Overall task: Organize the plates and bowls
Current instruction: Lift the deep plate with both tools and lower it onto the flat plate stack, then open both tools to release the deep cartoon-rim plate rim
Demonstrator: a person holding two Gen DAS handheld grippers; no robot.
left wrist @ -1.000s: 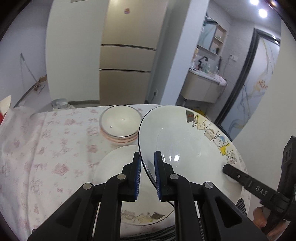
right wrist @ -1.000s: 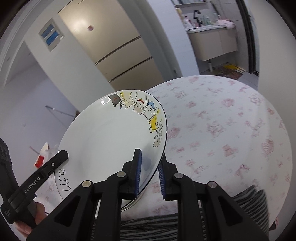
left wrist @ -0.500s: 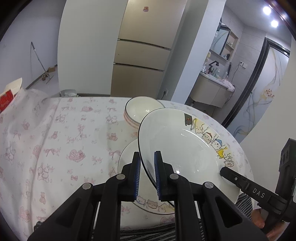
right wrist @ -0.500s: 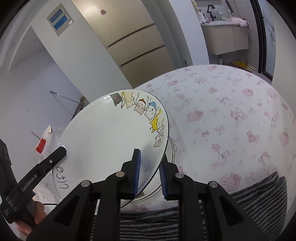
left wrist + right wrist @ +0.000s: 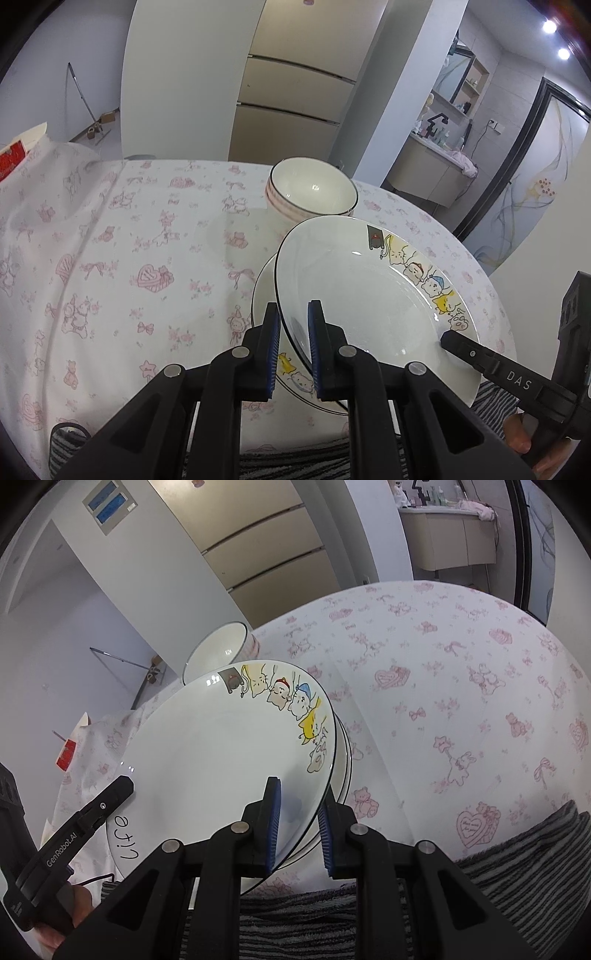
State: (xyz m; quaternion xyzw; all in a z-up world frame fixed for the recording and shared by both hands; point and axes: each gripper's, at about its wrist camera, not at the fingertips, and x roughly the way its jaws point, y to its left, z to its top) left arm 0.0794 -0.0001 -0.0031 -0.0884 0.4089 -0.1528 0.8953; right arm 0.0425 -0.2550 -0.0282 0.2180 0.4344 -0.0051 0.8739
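Grippers left (image 5: pixel 291 345) and right (image 5: pixel 297 829) clamp glossy round plate (image 5: pixel 365 306) (cartoon-rimmed).

round table (image 5: pixel 110 236) under pink-print cloth (image 5: pixel 461 672) ahead of fingers. beige cabinet doors (image 5: pixel 295 96) beyond, pale walls either side. far right of fingers: vanity (image 5: pixel 432 173), dark door frame (image 5: pixel 517 147), ceiling spotlights (image 5: pixel 549 26). far left: pole, perhaps mop (image 5: pixel 79 92), on grey floor.

The held plate (image 5: pixel 354 291) hides most of the lower plate (image 5: pixel 266 291) and the bowl stack's (image 5: pixel 310 192) base; the bench (image 5: pixel 110 258) is cut off at the frame's edge.
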